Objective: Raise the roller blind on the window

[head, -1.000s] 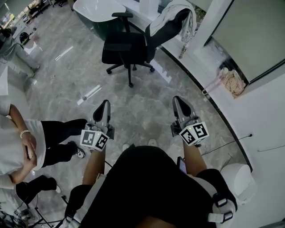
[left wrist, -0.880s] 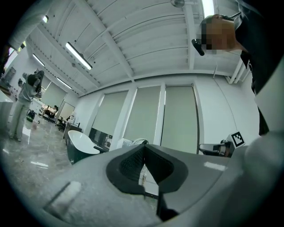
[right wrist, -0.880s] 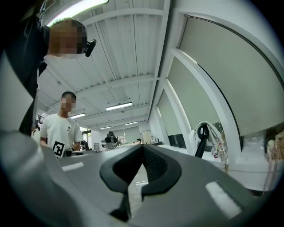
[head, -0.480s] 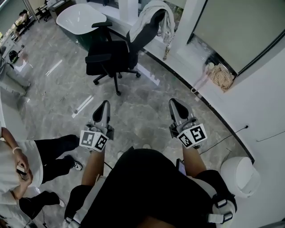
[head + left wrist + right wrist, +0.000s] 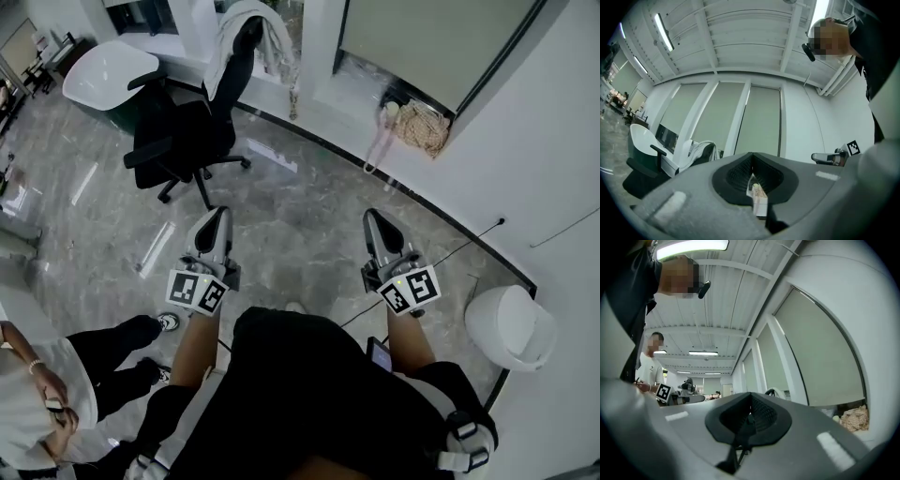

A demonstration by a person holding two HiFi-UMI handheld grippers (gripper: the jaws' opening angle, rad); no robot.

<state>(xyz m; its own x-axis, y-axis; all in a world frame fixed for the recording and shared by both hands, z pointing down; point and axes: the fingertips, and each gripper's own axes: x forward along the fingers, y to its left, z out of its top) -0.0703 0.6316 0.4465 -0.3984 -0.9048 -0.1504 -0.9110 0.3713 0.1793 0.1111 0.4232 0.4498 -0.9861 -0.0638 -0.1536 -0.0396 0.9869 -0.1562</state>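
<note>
Open grey marble-patterned floor (image 5: 300,211) spreads ahead of the left gripper (image 5: 216,220) and right gripper (image 5: 375,223), both with jaws clenched together. It is bounded at the far right by the wall's curved black skirting (image 5: 450,225). A black office chair (image 5: 183,131) stands far left and a round white bin (image 5: 511,326) near right. The pale grey-green roller blind (image 5: 422,42) hangs down over the far-right window, above a ledge with crumpled beige cloth (image 5: 422,127), well apart from both grippers.

The head view swings right: the office chair (image 5: 187,131) slides from top centre to the upper left, the blind (image 5: 427,42) shifts toward top centre, and the white bin (image 5: 511,326) shows whole.
</note>
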